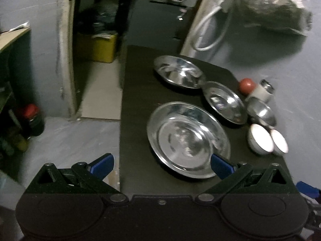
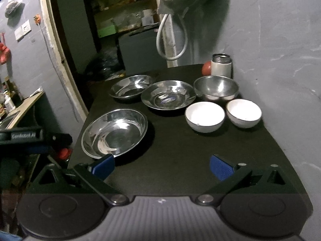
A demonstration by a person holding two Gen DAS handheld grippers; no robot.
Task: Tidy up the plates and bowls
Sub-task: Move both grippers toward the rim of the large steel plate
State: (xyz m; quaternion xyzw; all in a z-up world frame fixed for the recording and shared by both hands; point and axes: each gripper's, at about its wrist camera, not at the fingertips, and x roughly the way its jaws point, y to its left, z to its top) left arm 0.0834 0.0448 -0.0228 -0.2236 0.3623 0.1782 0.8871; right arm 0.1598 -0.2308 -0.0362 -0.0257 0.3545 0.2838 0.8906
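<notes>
A: What's nearest?
B: Both grippers, spread wide and empty. The left gripper point(image 1: 162, 165) hangs over the near edge of the dark worktop point(image 1: 136, 120), its right blue pad over the rim of the large steel plate point(image 1: 188, 139). The right gripper point(image 2: 162, 165) hovers above bare worktop, its left pad just at that plate's near rim.

A: And beyond that?
B: Two white bowls point(image 2: 204, 116) point(image 2: 243, 112) sit side by side to the right, apart from the plate. Behind them come a second steel plate point(image 2: 168, 97) and a steel bowl point(image 2: 216, 88), close together.

A: Farthest back?
B: A third steel plate point(image 2: 131, 87) at the left rear, its rim meeting the second plate's. At the right rear corner, a white canister point(image 2: 221, 66) with a red ball point(image 2: 206, 69) beside it
</notes>
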